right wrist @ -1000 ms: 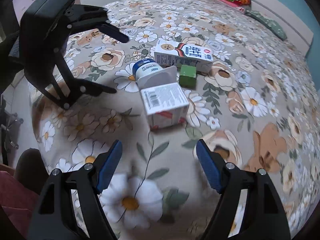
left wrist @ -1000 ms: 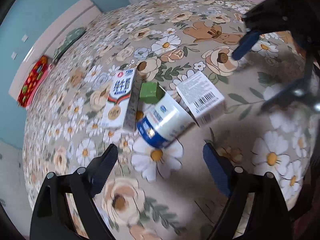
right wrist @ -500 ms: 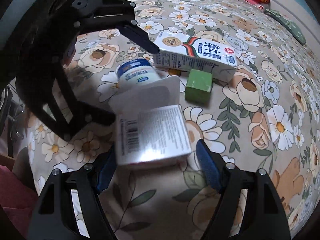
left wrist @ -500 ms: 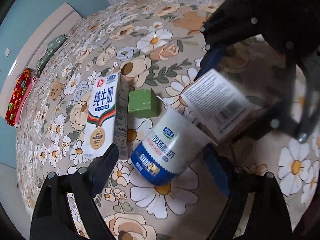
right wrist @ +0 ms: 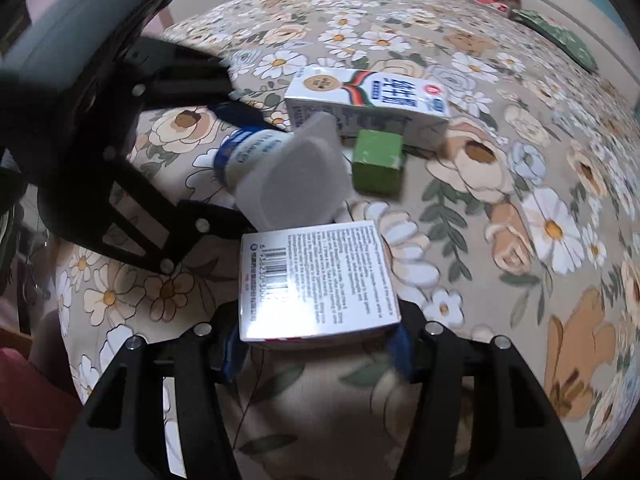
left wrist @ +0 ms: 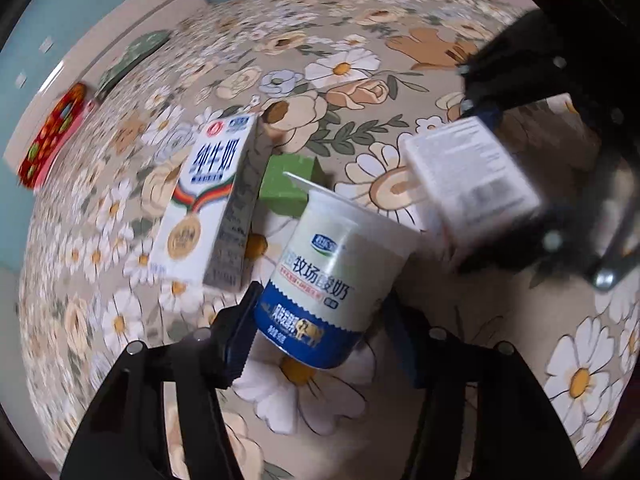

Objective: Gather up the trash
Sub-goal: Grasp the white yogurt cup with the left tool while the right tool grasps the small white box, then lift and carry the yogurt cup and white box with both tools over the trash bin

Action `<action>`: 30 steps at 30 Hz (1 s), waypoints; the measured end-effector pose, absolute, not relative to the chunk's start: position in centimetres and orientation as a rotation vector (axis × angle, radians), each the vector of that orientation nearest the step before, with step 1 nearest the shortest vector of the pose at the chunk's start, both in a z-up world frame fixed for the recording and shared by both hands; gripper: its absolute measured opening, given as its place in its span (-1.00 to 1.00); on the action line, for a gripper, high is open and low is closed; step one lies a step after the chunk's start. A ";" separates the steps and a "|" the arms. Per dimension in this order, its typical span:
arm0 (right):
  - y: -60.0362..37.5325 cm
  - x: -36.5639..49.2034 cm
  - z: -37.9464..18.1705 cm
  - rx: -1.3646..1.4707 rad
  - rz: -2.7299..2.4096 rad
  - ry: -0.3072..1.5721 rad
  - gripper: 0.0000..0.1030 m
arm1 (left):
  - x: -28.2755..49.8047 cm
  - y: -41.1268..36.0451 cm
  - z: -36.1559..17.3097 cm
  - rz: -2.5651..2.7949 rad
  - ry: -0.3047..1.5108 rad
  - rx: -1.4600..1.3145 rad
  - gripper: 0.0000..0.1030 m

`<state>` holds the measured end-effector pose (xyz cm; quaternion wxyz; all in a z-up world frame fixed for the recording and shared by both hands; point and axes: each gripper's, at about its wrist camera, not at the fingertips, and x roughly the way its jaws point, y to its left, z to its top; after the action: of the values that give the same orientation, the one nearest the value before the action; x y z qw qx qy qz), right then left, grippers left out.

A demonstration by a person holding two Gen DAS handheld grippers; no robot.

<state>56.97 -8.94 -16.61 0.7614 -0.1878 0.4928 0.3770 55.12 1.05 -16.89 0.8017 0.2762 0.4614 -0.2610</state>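
A white and blue yogurt cup [left wrist: 332, 272] lies on the floral cloth [left wrist: 352, 60], lid end away from me. My left gripper [left wrist: 320, 344] is closing on its blue base, both pads against it. A small white box with a barcode [right wrist: 316, 280] sits between the pads of my right gripper [right wrist: 316, 344], whose jaws are closing and press on its sides. The same box [left wrist: 468, 184] is blurred in the left wrist view, and the cup [right wrist: 248, 152] appears in the right wrist view. A milk carton [left wrist: 208, 200] and a green cube [left wrist: 288, 184] lie beside the cup.
The milk carton [right wrist: 368, 96] and green cube [right wrist: 378, 164] lie just beyond the box. A red patterned item [left wrist: 52, 136] and a dark green item [left wrist: 132, 56] rest at the far edge by a blue wall. The two grippers stand close together.
Both grippers came down toward the items and their jaws narrowed. The left now grips the yogurt cup, the right the white box, which has shifted and blurs in the left wrist view.
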 end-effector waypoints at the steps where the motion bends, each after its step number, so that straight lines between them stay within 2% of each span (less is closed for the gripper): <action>1: -9.4 56.6 -16.4 -0.397 0.810 1.071 0.12 | 54.9 1.1 -16.9 -0.547 0.992 0.582 0.16; 6: -11.6 54.9 -15.4 -0.354 0.752 1.073 0.12 | 54.1 1.6 -15.9 -0.457 1.023 0.500 0.14; 13: -14.4 52.0 -12.1 -0.288 0.674 1.045 0.12 | 51.4 1.9 -12.0 -0.358 1.022 0.390 0.13; 30: -18.1 38.6 3.0 -0.332 0.530 0.836 0.12 | 39.0 2.0 2.8 -0.149 0.879 0.330 0.13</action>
<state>38.65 -18.10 2.96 0.8668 -0.1584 0.3993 0.2533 39.01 1.96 2.81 0.8890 0.1590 0.4234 -0.0717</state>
